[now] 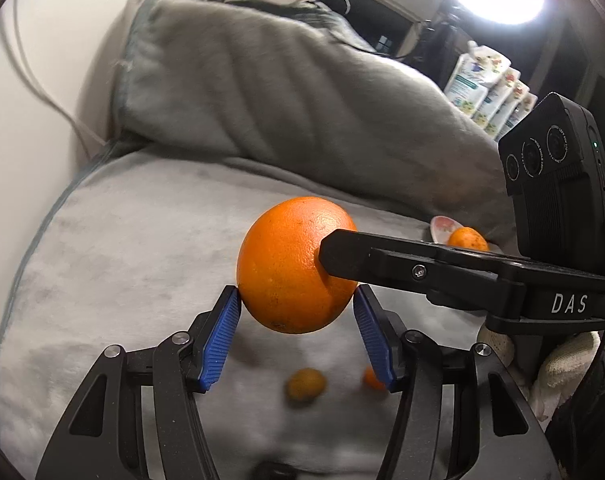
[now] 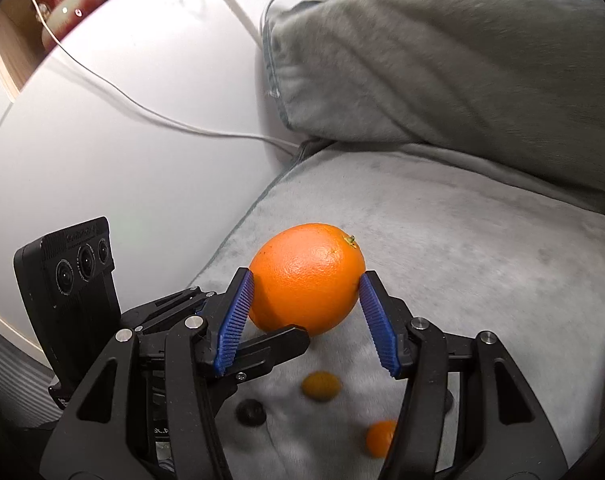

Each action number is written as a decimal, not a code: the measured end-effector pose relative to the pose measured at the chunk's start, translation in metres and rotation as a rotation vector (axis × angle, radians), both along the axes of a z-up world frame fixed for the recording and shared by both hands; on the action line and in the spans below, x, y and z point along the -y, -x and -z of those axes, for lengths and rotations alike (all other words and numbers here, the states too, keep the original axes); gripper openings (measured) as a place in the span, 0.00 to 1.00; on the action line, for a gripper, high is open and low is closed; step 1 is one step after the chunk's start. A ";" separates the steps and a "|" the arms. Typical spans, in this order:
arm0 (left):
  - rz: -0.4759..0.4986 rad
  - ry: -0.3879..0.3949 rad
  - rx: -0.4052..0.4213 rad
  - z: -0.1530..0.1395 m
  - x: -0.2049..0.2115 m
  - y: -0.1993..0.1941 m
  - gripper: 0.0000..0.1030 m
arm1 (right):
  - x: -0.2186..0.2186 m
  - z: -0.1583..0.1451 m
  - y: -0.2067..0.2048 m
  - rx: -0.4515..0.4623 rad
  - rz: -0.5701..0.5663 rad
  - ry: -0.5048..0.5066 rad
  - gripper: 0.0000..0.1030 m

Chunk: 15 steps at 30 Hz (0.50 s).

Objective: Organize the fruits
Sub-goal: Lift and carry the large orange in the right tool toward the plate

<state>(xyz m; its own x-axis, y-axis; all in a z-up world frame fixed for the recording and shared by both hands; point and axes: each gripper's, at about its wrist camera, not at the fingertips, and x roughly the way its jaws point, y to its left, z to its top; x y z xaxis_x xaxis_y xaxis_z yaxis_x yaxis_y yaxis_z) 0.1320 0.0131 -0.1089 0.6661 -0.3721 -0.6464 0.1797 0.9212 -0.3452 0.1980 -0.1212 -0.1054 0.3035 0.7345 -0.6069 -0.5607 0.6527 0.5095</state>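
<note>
Orange [image 1: 290, 268] aloft over grey cushion [image 1: 122, 260], pinched by left gripper [image 1: 296, 300] and right gripper [image 2: 306, 292] together; open cushion beneath, rounded edge leftward.

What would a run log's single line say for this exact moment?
stage: lifting | held: big orange | left gripper: shut on it | right gripper: shut on it | below: small fruits on grey cushion

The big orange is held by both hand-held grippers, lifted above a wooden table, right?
Not a wooden table: the big orange hangs above a grey cushion, as the right wrist view shows. Both the left hand-held gripper and the right hand-held gripper do clamp it.
</note>
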 end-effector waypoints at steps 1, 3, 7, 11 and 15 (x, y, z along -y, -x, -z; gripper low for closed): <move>0.007 -0.006 0.007 -0.003 0.005 0.002 0.56 | 0.005 -0.003 0.004 0.008 0.008 -0.004 0.56; 0.016 -0.013 0.016 -0.006 0.013 0.006 0.56 | 0.012 -0.009 0.009 0.019 0.020 -0.010 0.56; 0.040 -0.023 0.039 -0.015 0.032 0.012 0.56 | 0.032 -0.022 0.023 0.043 0.042 -0.017 0.56; 0.066 -0.026 0.062 -0.023 0.052 0.019 0.56 | 0.052 -0.035 0.036 0.068 0.069 -0.019 0.56; 0.102 -0.026 0.074 -0.030 0.074 0.022 0.56 | 0.074 -0.047 0.050 0.088 0.099 -0.019 0.56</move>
